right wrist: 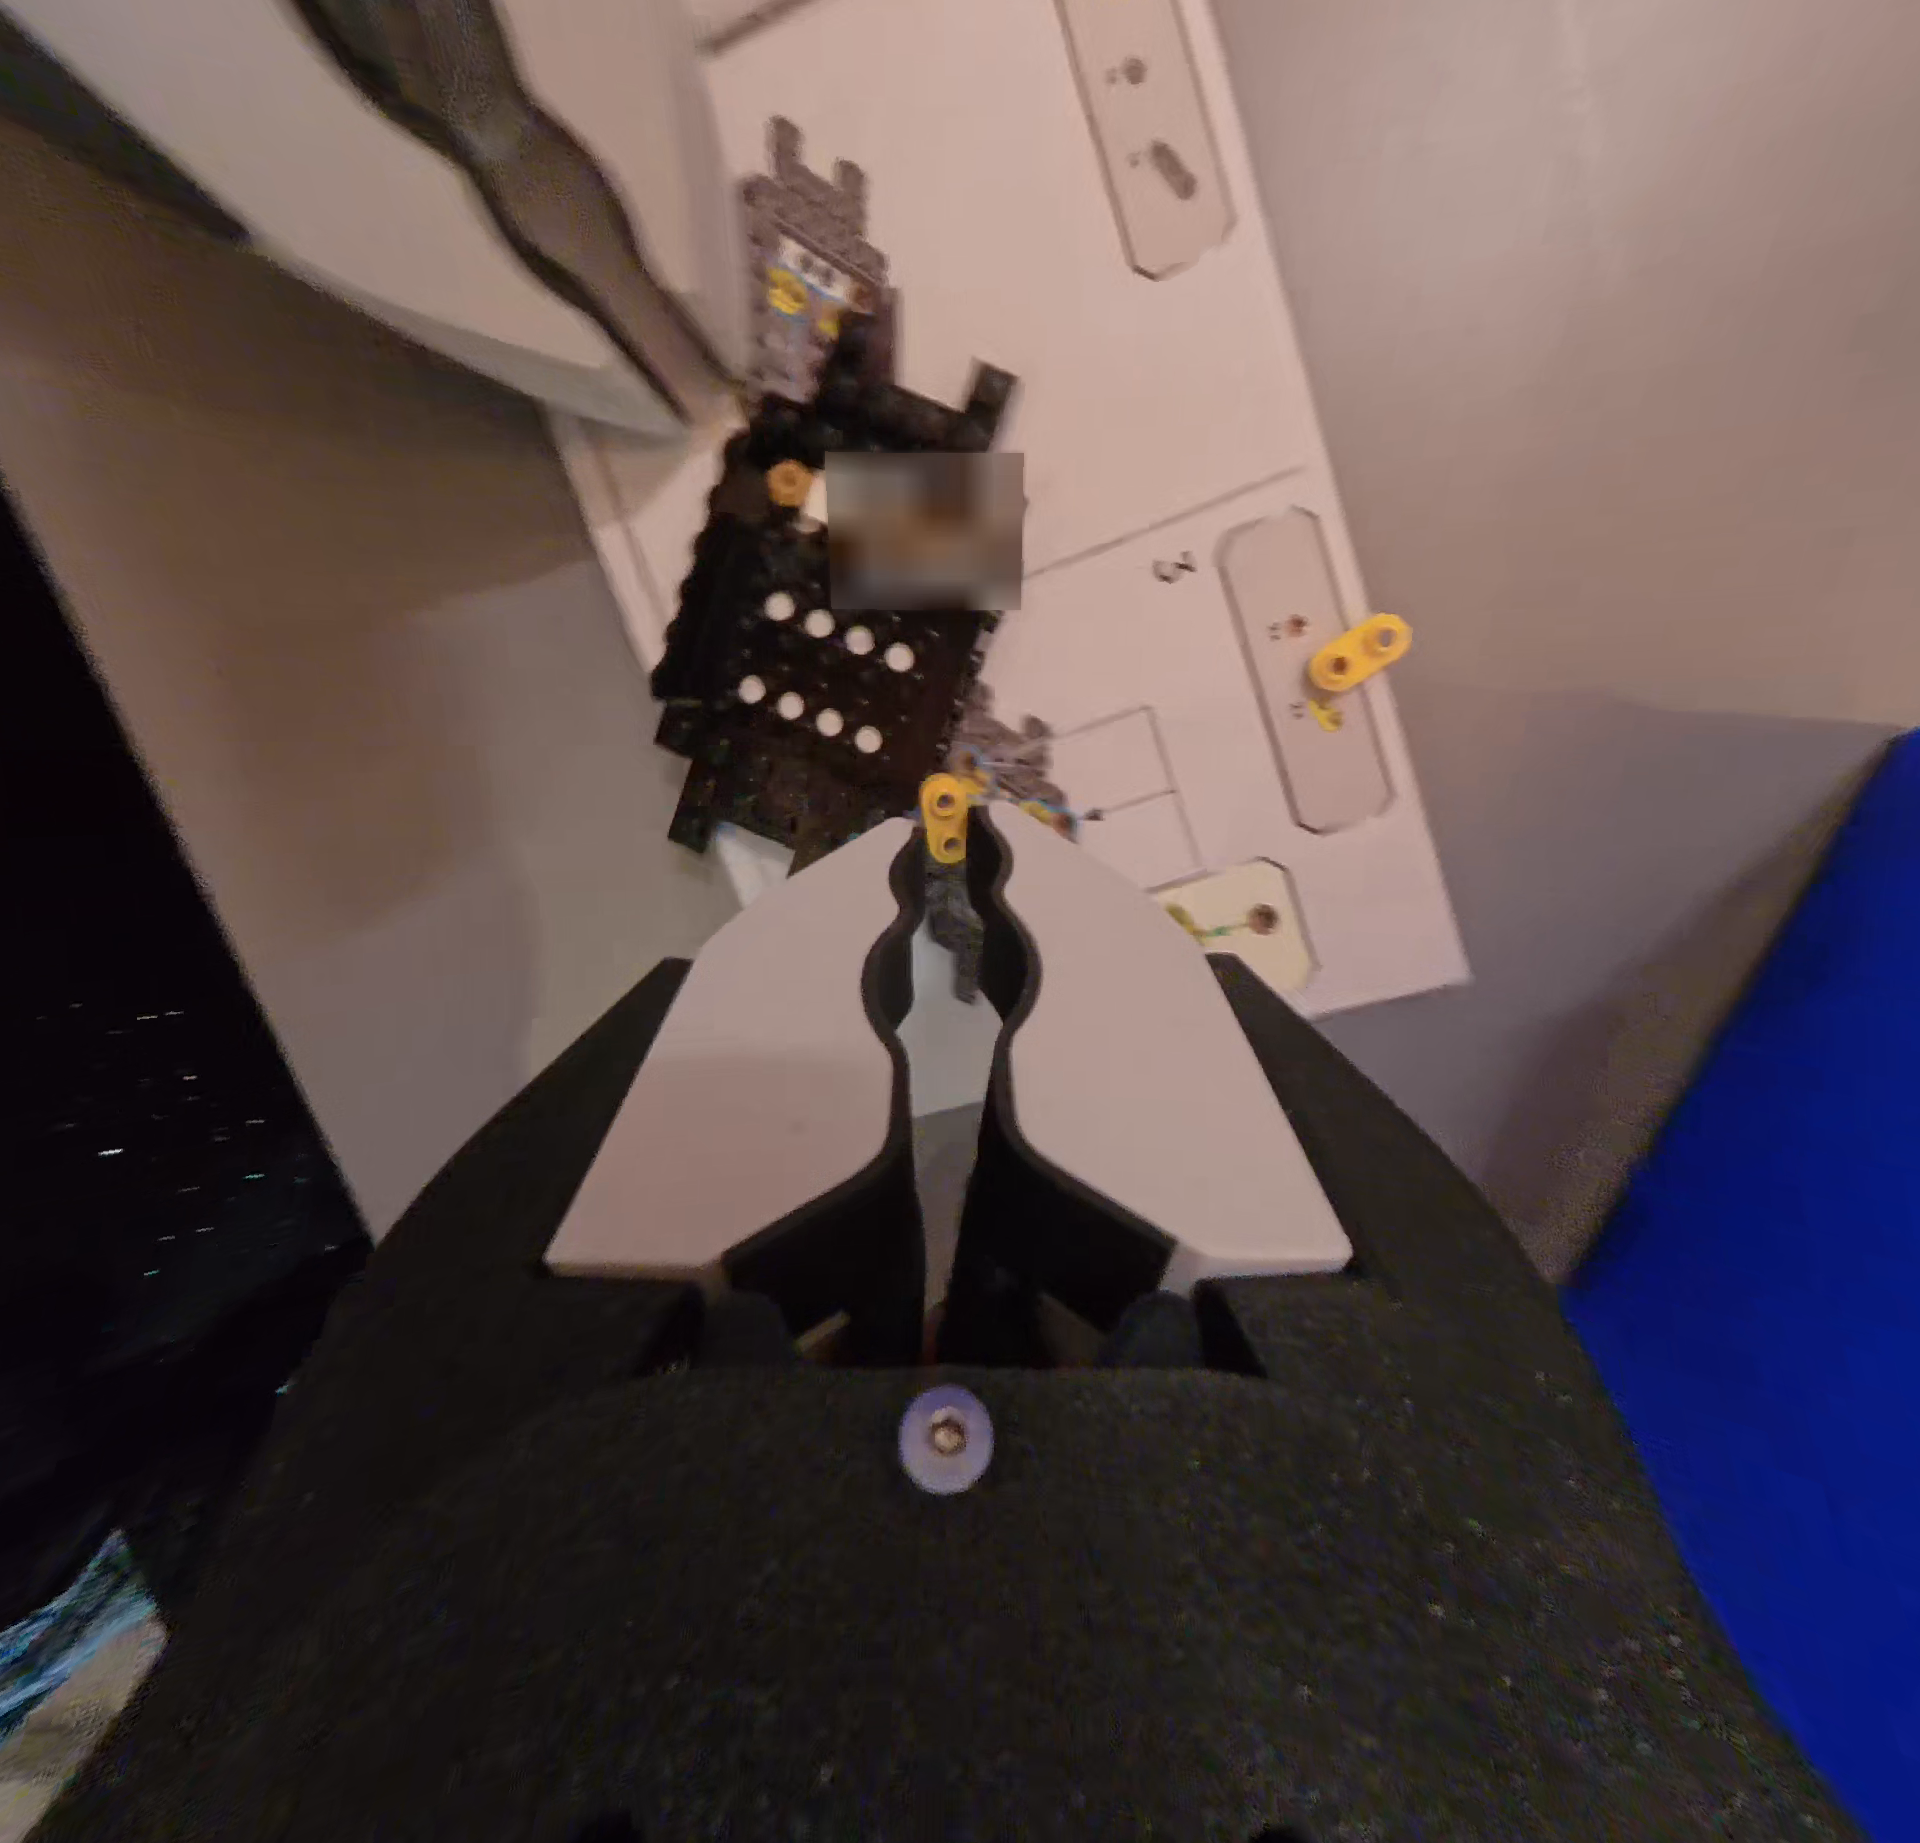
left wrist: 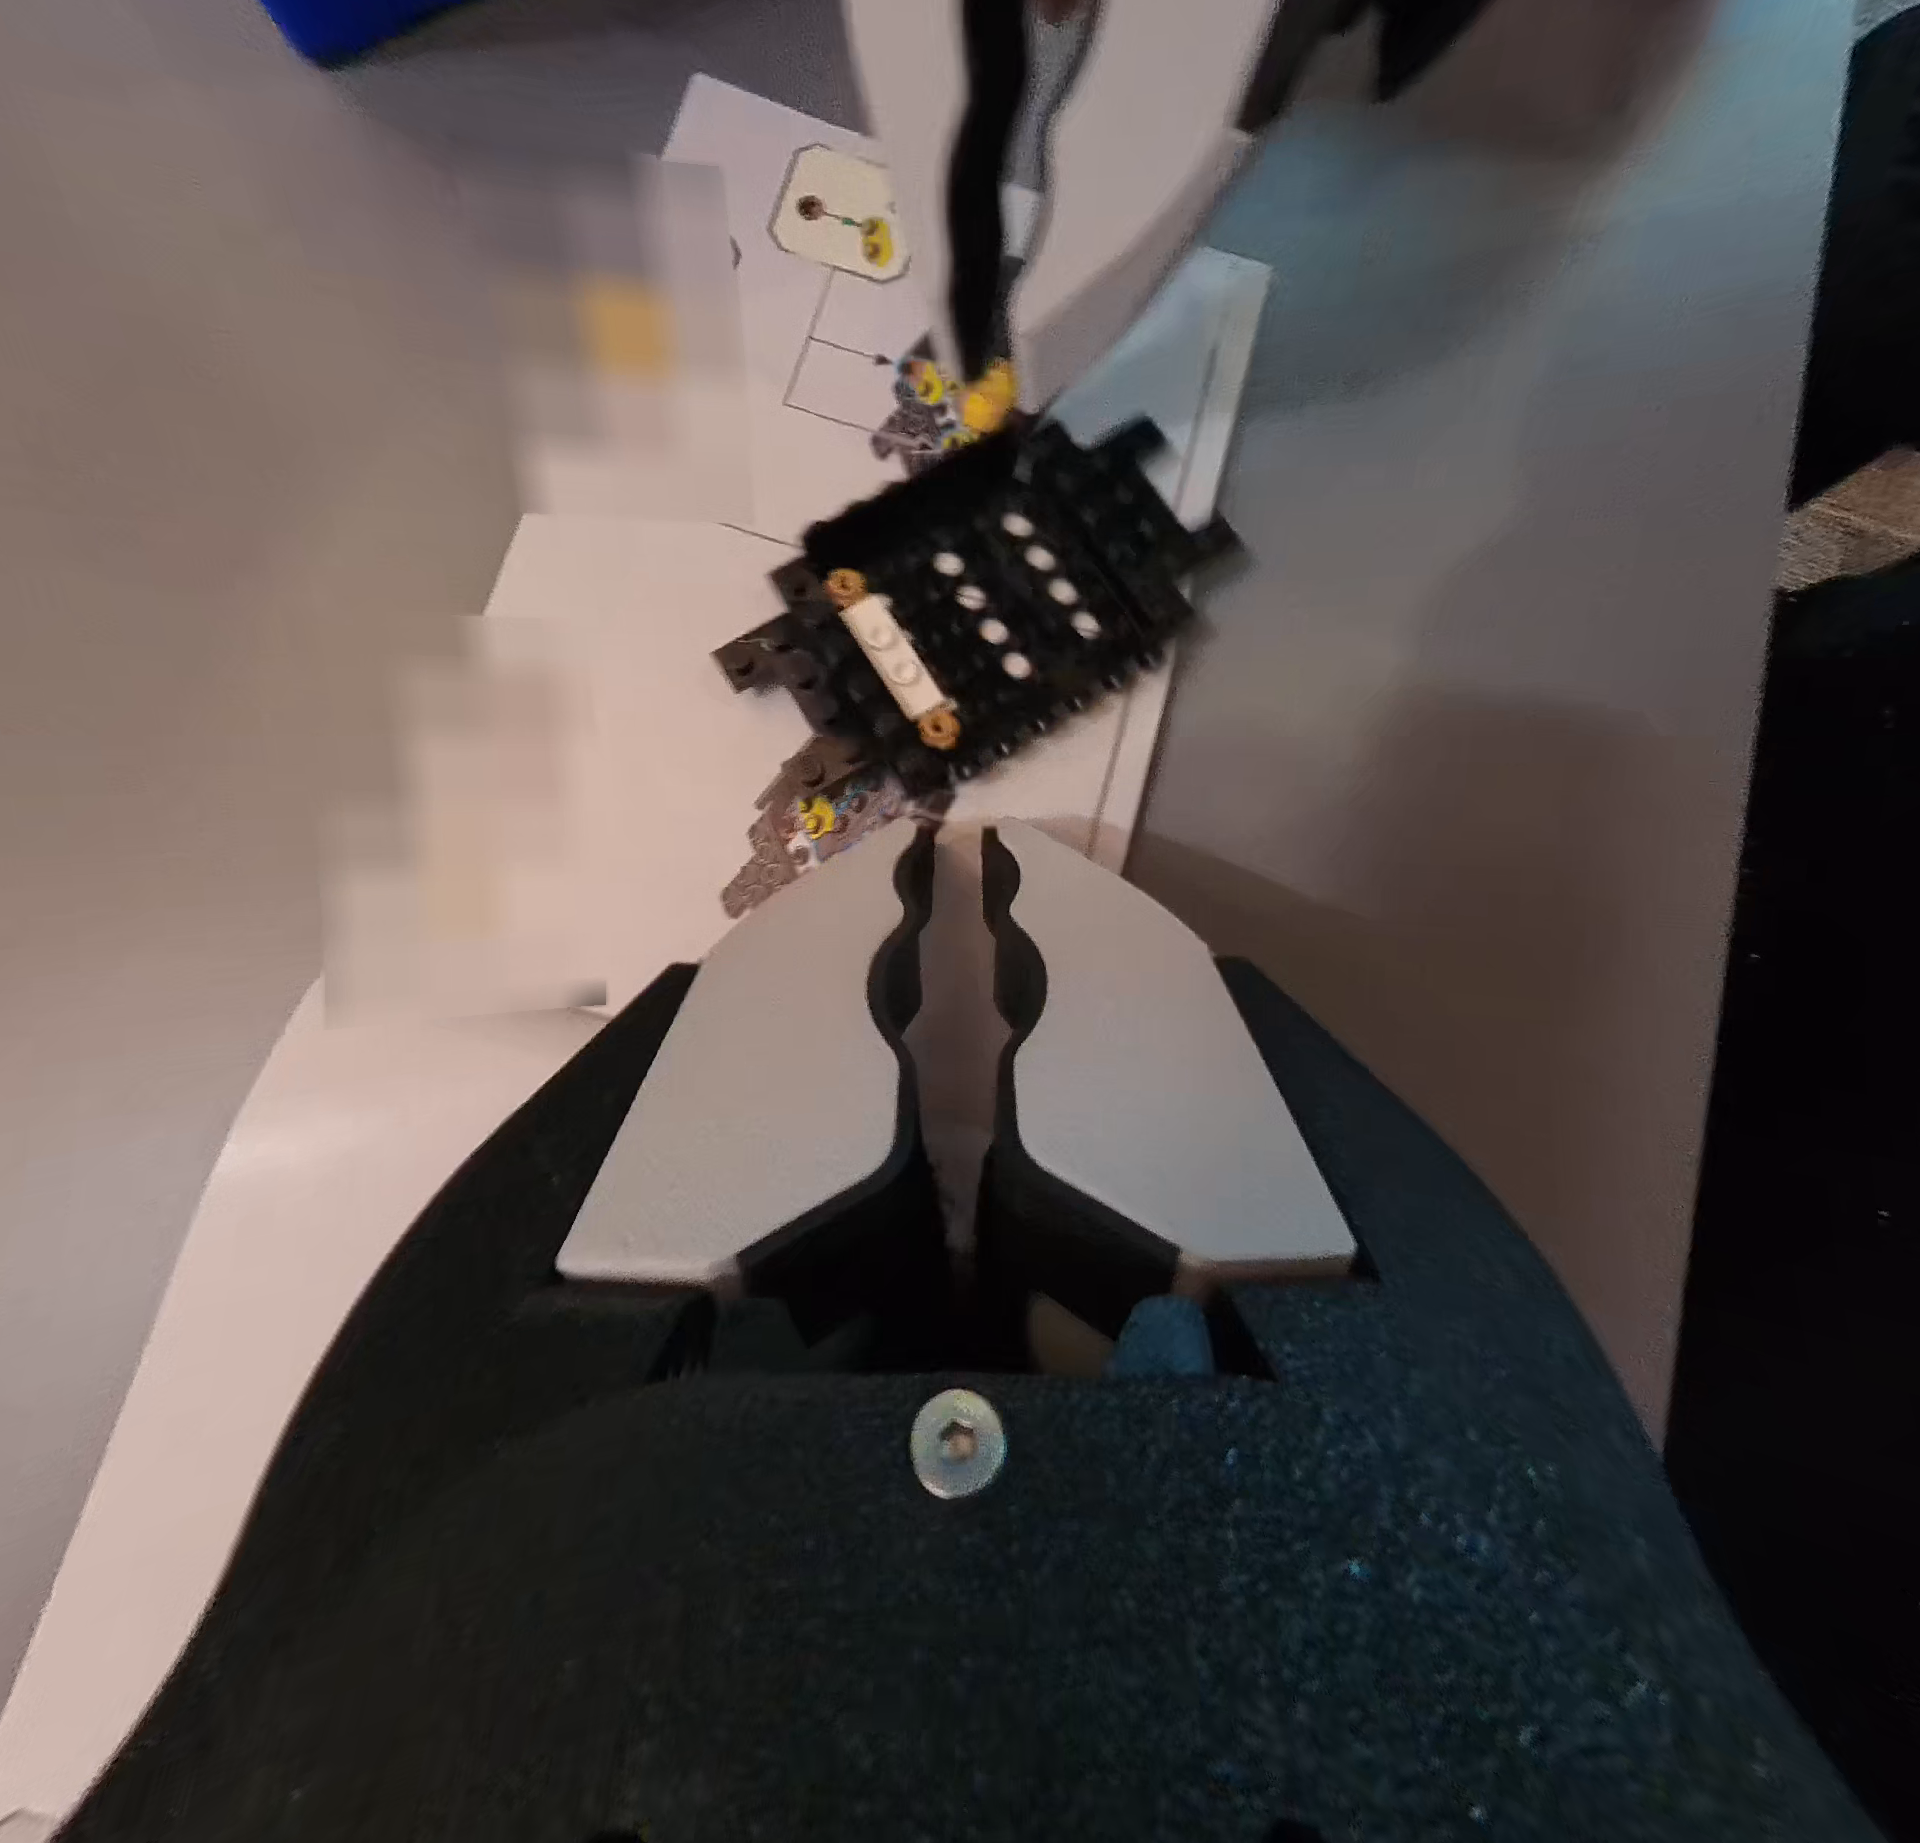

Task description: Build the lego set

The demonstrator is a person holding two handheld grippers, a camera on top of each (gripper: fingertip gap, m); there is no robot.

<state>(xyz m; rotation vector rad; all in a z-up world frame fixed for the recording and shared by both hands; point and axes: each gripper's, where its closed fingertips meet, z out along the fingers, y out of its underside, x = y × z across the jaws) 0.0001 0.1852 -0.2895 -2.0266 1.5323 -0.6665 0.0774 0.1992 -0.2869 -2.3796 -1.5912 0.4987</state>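
Yellow two-hole plastic link [right wrist: 947,819] sits pinched between the right gripper's [right wrist: 948,843] fingertips, just beside the black studded brick assembly [right wrist: 821,692] on the white instruction sheet [right wrist: 1122,422]. Left gripper [left wrist: 956,837] hovers near that assembly's other end, jaws slightly apart, gripping nothing

Black studded brick assembly [right wrist: 821,692] occupies the middle of the white instruction sheet [right wrist: 1132,422]; both grippers close on it from opposite ends. Right gripper [right wrist: 948,837], pinching a small yellow two-hole plate [right wrist: 945,819], blocks one end; left gripper [left wrist: 956,843] blocks the other. Second yellow two-hole plate [right wrist: 1359,648] lies apart on the sheet. Blue block [right wrist: 1766,1222] borders the grey tabletop [right wrist: 1610,391], open elsewhere.
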